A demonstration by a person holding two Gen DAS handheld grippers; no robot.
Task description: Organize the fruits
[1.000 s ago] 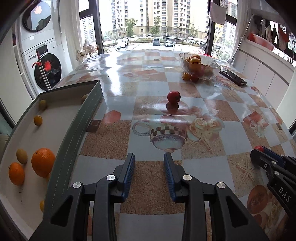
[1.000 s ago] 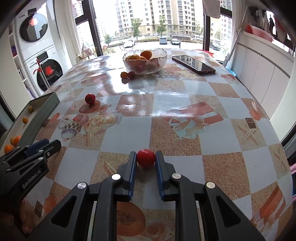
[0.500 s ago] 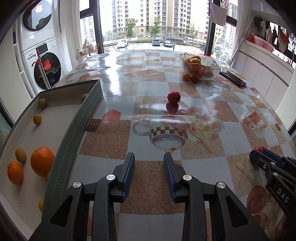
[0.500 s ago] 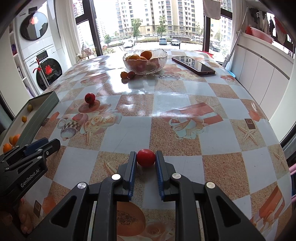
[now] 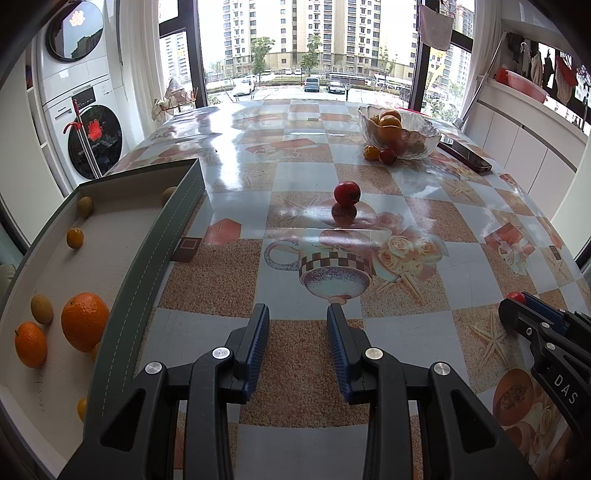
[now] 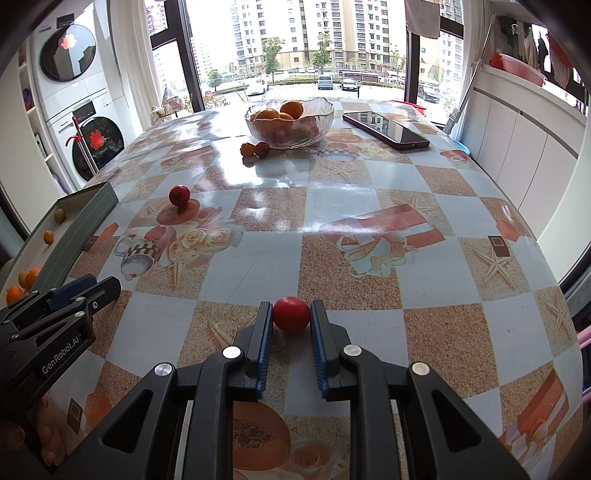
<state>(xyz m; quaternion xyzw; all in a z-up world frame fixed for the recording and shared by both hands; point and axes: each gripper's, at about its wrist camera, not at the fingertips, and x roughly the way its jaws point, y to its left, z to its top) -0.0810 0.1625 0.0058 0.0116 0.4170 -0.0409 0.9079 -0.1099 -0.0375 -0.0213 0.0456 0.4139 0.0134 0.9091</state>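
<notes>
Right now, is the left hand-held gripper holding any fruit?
No, the left hand-held gripper has nothing between its fingers, only bare tablecloth showing in the gap.

Tray (image 5: 140, 280) cut off at left.

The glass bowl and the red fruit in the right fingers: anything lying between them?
No, only bare patterned tablecloth between glass bowl and red fruit, in the right wrist view.

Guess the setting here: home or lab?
Most likely a home, a dining or laundry area in a flat: stacked washer and dryer, patterned tablecloth with a fruit bowl, and apartment towers outside the window.
</notes>
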